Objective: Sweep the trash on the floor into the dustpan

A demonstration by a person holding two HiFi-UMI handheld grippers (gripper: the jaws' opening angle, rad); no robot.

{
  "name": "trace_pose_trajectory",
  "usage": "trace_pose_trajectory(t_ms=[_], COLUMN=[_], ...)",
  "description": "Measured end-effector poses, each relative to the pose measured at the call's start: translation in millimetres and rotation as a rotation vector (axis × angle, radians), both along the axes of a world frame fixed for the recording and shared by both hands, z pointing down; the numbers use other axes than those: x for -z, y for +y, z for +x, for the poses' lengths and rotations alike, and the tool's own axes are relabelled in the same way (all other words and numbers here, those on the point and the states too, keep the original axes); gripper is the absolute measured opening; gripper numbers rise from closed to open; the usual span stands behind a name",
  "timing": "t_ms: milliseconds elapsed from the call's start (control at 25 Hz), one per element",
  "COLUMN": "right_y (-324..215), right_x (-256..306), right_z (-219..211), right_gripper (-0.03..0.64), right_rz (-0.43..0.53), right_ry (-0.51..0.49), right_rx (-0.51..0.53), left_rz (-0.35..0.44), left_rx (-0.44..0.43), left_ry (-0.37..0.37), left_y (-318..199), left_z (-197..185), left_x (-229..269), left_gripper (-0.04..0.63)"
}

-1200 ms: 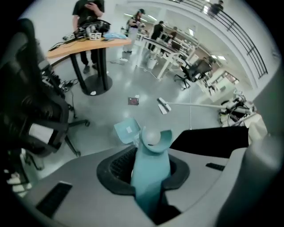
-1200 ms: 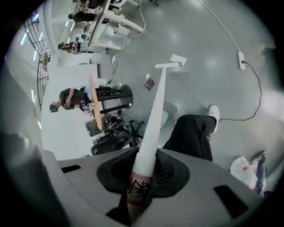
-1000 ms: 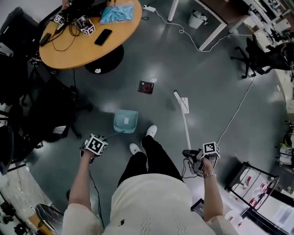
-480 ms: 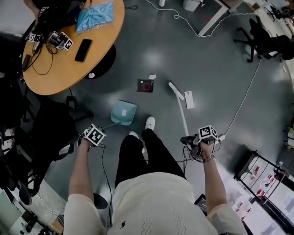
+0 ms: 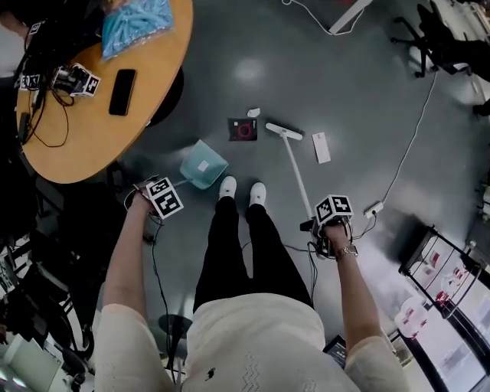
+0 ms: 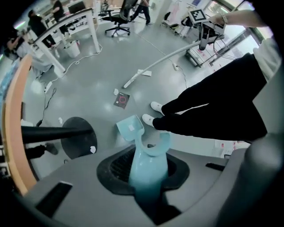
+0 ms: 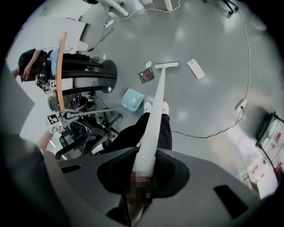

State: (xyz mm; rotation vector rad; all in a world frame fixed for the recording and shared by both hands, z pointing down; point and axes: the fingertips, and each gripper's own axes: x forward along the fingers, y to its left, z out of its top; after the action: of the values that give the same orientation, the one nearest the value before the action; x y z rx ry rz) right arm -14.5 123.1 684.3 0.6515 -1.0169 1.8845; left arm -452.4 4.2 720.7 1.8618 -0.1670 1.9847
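Between left gripper's (image 5: 163, 197) jaws, dustpan handle (image 6: 148, 170) clamped; right gripper's (image 5: 329, 218) jaws grip broom (image 7: 153, 119).

The head view looks steeply down from above, both gripper views along their jaws, all sharing the dustpan (image 5: 204, 164).

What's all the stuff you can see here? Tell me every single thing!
dustpan: one, light blue, low beside the left shoe
broom: one, white, head near the wrapper
wrapper: one, dark with a red circle, on the floor
paper scrap: one, white, beside the wrapper
card: one, white, right of the broom head
table: one, round, wooden, upper left
phone: one, black, on the table
bag: one, blue, on the table
shoes: two, white
left gripper: one, grey, holding the dustpan's handle
right gripper: one, grey, holding the broom's handle
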Motion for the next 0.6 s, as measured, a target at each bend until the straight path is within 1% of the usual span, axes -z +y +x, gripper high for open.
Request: trace_pose_trajectory(t_ms=[80, 160, 240, 360, 480, 600], right_y=[5, 13, 24, 43, 59, 73], right_x=[-6, -11, -13, -10, 0, 12], right_z=[-17, -35, -55, -79, -93, -106], right_gripper=[0.078, 0.078, 0.080, 0.083, 0.084, 0.084], right_rz=[-0.006, -0.011, -0.016, -0.028, -0.048, -0.067], right_ry=[0.017, 0.041, 0.056, 0.052, 0.031, -0.008], right_rx=[0.059, 0.141, 0.224, 0.298, 0.371, 0.470], left_rz=[-0.011, -0.021, -0.025, -0.020, -0.018, -0.018], left_rx=[-0.064, -0.101, -0.121, -0.148, -0.161, -0.162], left_ry=[0.008, 0.016, 0.025, 0.039, 0.043, 0.043], left_y=[-22, -42, -58, -74, -80, -79], left_z=[-3, -6, -7, -2, 4, 3], left_x=[-3, -6, -6, -4, -3, -4], left_gripper=[0.092, 0.092, 0.092, 0.092, 0.092, 0.092])
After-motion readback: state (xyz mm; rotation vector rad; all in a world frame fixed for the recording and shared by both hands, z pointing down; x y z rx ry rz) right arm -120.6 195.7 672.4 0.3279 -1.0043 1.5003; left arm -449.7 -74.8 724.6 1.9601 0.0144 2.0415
